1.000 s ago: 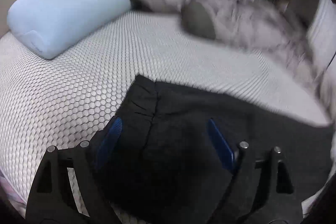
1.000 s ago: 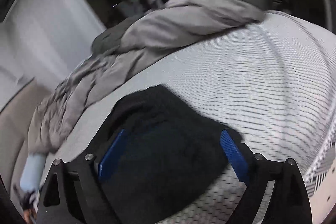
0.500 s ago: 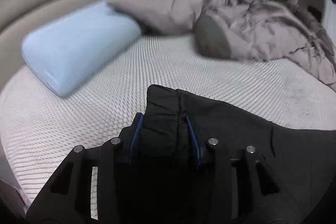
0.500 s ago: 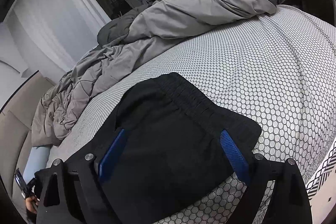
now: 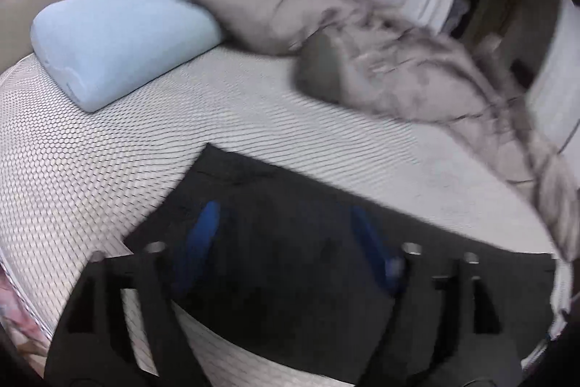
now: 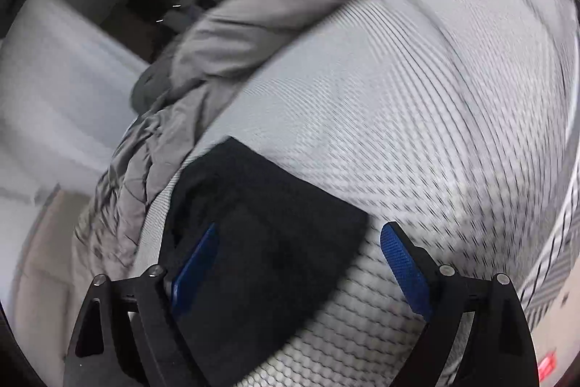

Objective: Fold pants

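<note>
My left gripper (image 5: 286, 238) has let go: half a second back its jaws pinched the gathered waistband, now they are opening wide, with the black pants (image 5: 308, 242) lying flat under and between them, untouched by the blue pads. The view has pulled up and back, so more of the bed (image 5: 108, 169) shows. My right gripper (image 6: 297, 260) has rolled; its jaws stand wide and are easing inward, the left pad over the pants' folded corner, the right pad over bare honeycomb-printed sheet. The pants are matte, soft, squared-off black fabric. Beyond my left jaws sit a smooth, rounded pale-blue pillow (image 5: 123, 38) and a crumpled grey quilted duvet (image 5: 398, 68), blurred.
</note>
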{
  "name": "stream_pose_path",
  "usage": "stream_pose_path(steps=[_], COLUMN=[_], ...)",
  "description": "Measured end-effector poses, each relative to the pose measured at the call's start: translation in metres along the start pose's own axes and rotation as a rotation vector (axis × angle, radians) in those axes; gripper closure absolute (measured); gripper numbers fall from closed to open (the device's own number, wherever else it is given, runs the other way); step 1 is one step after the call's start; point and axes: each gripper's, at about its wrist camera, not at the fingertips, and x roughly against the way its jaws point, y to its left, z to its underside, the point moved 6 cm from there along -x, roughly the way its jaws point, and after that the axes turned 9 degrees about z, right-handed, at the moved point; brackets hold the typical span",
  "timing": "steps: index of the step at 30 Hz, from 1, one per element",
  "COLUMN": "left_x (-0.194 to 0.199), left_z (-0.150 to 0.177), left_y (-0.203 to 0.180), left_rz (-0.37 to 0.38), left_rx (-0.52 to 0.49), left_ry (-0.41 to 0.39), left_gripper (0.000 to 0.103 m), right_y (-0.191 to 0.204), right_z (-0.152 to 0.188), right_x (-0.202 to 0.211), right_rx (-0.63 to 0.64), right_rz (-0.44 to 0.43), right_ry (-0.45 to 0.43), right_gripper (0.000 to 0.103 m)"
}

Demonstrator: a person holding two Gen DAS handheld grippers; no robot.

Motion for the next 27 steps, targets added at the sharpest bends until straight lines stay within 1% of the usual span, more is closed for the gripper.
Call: stream_pose_path(steps=[1,2,3,4,5,6,8,9,10,12,13,14,15,16,17,18,19,20,21,23,24,25,27], left_x=[0.012,0.017,0.018,0.016,0.012,0.008,-0.002,-0.012,-0.015,-0.027,-0.034,-0.040,-0.042,-0.039,-0.044,-0.043,-0.049,-0.051,-0.046,-0.044,-0.045,-0.042,-0.045], left_z=[0.007,0.014,0.020,0.023,0.031,0.048,0.076,0.092,0.108,0.136,0.142,0.153,0.162,0.170,0.175,0.183,0.189,0.194,0.205,0.226,0.239,0.255,0.272], left_y=[-0.011,-0.030,-0.045,-0.062,-0.078,-0.099,-0.131,-0.146,-0.163,-0.190,-0.199,-0.206,-0.210,-0.217,-0.225,-0.234,-0.241,-0.249,-0.263,-0.284,-0.295,-0.305,-0.313], left_rz=[0.031,0.068,0.098,0.128,0.151,0.166,0.217,0.257,0.298,0.320,0.317,0.305,0.297,0.309,0.333,0.362,0.382,0.398,0.416,0.444,0.456,0.455,0.432], left_rx=[-0.005,-0.017,-0.026,-0.035,-0.036,-0.031,-0.028,-0.031,-0.041,-0.091,-0.109,-0.141,-0.155,-0.153,-0.154,-0.167,-0.193,-0.220,-0.258,-0.325,-0.371,-0.442,-0.528], left_ry=[-0.014,-0.014,-0.008,0.002,0.009,0.021,0.080,0.109,0.133,0.172,0.182,0.204,0.219,0.224,0.229,0.248,0.269,0.277,0.280,0.310,0.336,0.362,0.373], left_gripper=[0.021,0.021,0.021,0.021,0.021,0.021,0.021,0.021,0.021,0.021,0.021,0.021,0.021,0.021,0.021,0.021,0.021,0.021,0.021,0.021,0.021,0.021,0.021], right_y=[-0.006,-0.011,-0.011,-0.008,-0.005,-0.001,0.012,0.016,0.017,0.004,-0.005,-0.010,-0.009,-0.004,0.005,0.018,0.029,0.044,0.059,0.096,0.114,0.125,0.143], right_z=[0.000,0.000,-0.002,-0.003,-0.003,-0.004,-0.006,-0.007,-0.007,-0.004,-0.001,-0.001,-0.004,-0.007,-0.011,-0.016,-0.018,-0.023,-0.027,-0.033,-0.033,-0.034,-0.034], right_x=[-0.004,-0.006,-0.008,-0.009,-0.010,-0.010,0.000,0.006,0.009,-0.002,-0.011,-0.015,-0.013,-0.007,0.002,0.014,0.021,0.027,0.028,0.018,0.007,-0.004,-0.035], right_rx=[-0.037,-0.079,-0.105,-0.109,-0.104,-0.088,-0.037,-0.011,0.021,0.052,0.023,0.000,-0.002,0.023,0.089,0.157,0.195,0.237,0.287,0.408,0.478,0.516,0.598], right_rz=[-0.025,-0.055,-0.091,-0.136,-0.148,-0.152,-0.168,-0.161,-0.117,0.061,0.109,0.117,0.107,0.118,0.156,0.166,0.146,0.118,0.098,0.093,0.092,0.096,0.110], right_ry=[0.026,0.043,0.048,0.055,0.056,0.049,-0.004,-0.034,-0.061,-0.047,-0.012,0.013,0.007,-0.020,-0.071,-0.131,-0.166,-0.196,-0.210,-0.208,-0.191,-0.171,-0.110], right_gripper=[0.018,0.027,0.041,0.046,0.066,0.087,0.089,0.089,0.090,0.089,0.088,0.086,0.080,0.075,0.064,0.044,0.035,0.021,0.016,0.014,0.011,0.011,0.011])
